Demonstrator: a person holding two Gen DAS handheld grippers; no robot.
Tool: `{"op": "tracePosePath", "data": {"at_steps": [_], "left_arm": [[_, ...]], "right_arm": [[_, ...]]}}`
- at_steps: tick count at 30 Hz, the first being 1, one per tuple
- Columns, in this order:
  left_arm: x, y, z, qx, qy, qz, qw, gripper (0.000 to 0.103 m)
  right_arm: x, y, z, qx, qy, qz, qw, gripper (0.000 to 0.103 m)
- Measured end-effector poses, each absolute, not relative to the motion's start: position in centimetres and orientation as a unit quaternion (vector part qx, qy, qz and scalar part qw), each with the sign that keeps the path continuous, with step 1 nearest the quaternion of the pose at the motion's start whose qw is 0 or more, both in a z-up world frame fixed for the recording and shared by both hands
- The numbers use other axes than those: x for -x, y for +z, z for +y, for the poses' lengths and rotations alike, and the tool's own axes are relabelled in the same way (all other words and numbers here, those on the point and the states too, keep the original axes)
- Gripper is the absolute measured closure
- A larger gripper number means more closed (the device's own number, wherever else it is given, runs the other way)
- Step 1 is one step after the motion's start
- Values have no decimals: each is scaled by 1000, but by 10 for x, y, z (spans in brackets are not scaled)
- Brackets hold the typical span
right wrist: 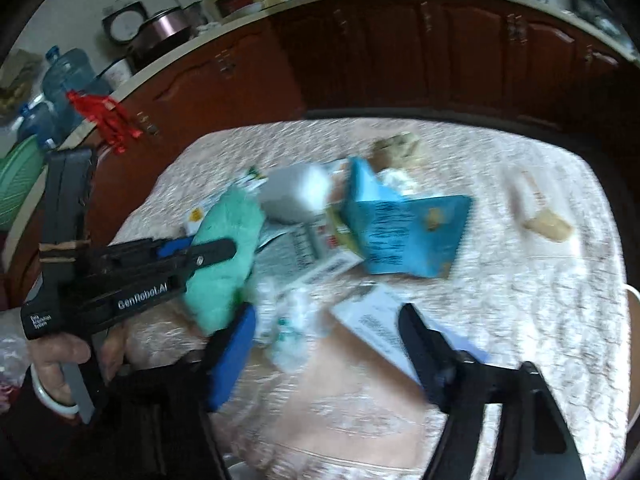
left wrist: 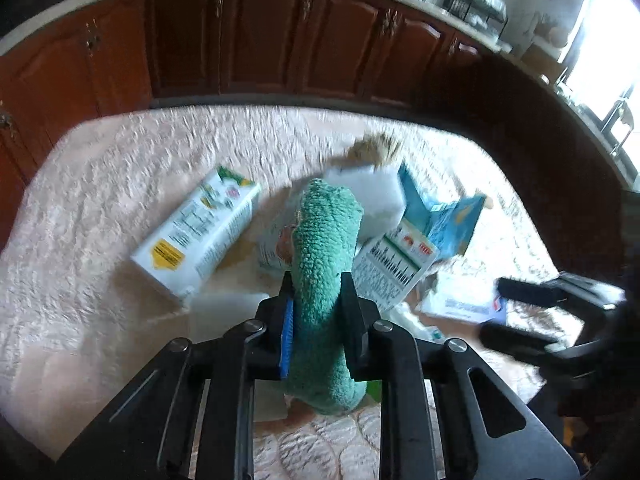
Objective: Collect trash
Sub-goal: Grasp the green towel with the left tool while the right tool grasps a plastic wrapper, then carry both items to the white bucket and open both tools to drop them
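Covering table (left wrist: 80, 200): pale pink textured cloth; dark wood cabinets (left wrist: 260, 36) just behind far edge, cluttered counter above. Trash heaped mid-table: white carton (left wrist: 196, 232), blue box (right wrist: 404, 232), paper (right wrist: 372, 320). Left gripper (left wrist: 316, 292) clamped on green towel (left wrist: 324, 248). Right gripper (right wrist: 328, 344) jaws wide over paper. Bare cloth left, near, far right
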State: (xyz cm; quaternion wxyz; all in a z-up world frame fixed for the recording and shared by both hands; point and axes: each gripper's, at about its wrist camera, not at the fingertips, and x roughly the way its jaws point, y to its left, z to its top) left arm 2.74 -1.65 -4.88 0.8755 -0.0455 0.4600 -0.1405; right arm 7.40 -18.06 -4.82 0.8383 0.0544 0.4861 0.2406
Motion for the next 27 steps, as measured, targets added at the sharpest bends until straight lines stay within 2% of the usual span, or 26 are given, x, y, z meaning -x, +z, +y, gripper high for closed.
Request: {"op": "tracePosePath", "data": {"at_steps": [7, 13, 15, 27], "left_arm": [[-15, -13, 8, 60, -147, 424, 892, 86], [-15, -4, 21, 84, -149, 414, 894, 86], [-16, -4, 21, 87, -148, 413, 894, 86], [-13, 33, -15, 80, -181, 383, 902, 86]], "right_arm": [[-97, -67, -128, -7, 294, 509, 809, 52], [-111, -90, -103, 17, 302, 535, 789, 78], [-109, -85, -107, 7, 307, 527, 793, 92], [-91, -22, -181, -59, 270, 447, 851, 94]]}}
